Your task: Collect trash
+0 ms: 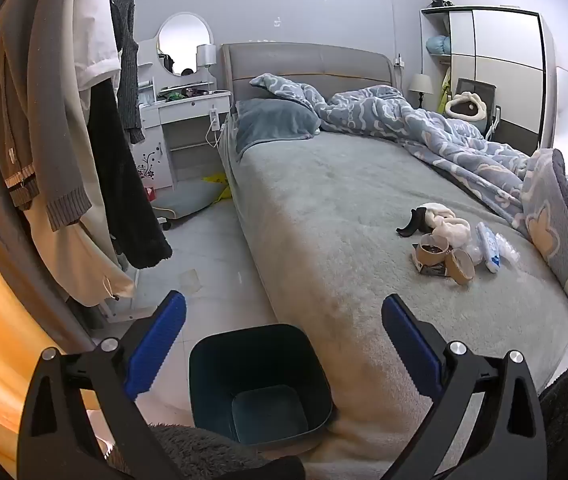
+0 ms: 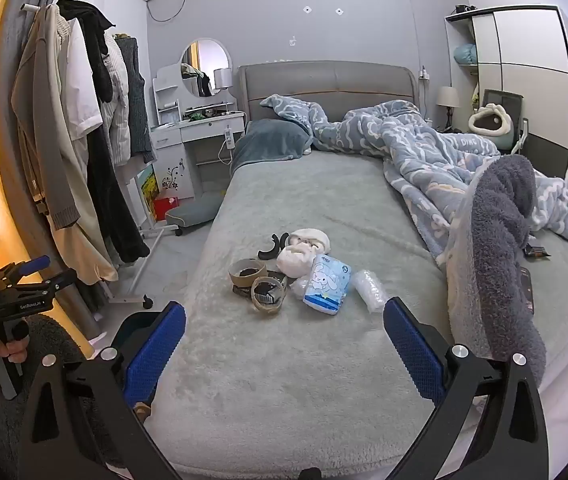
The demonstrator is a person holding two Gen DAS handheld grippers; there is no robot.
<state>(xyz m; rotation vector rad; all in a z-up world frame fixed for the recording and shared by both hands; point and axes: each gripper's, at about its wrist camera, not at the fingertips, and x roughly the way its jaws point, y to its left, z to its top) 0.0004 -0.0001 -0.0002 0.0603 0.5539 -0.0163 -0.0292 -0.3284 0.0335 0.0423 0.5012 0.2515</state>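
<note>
Jaws of both the left gripper (image 1: 283,312) and right gripper (image 2: 284,320) gape fully, empty. Grey plush bed (image 2: 284,380) carries a trash cluster (image 2: 304,276) at twelve o'clock; a dark teal plastic bin (image 1: 260,380) stands on the floor at the bed's seven o'clock.

The bed (image 2: 284,380) is covered by a grey-green plush sheet. Near its middle lies a heap of trash: two rolls of brown tape (image 2: 247,273), a black curved piece (image 2: 273,246), crumpled white tissue (image 2: 304,254), a blue-and-white tissue pack (image 2: 327,285) and clear plastic wrap (image 2: 371,289). A rumpled blue patterned duvet (image 2: 424,152) covers the right side up to the headboard. A teal pillow (image 2: 270,140) lies at the head-left corner. A dark teal bin (image 1: 260,384) stands on the floor (image 1: 212,240) against the bed's left edge.
</note>
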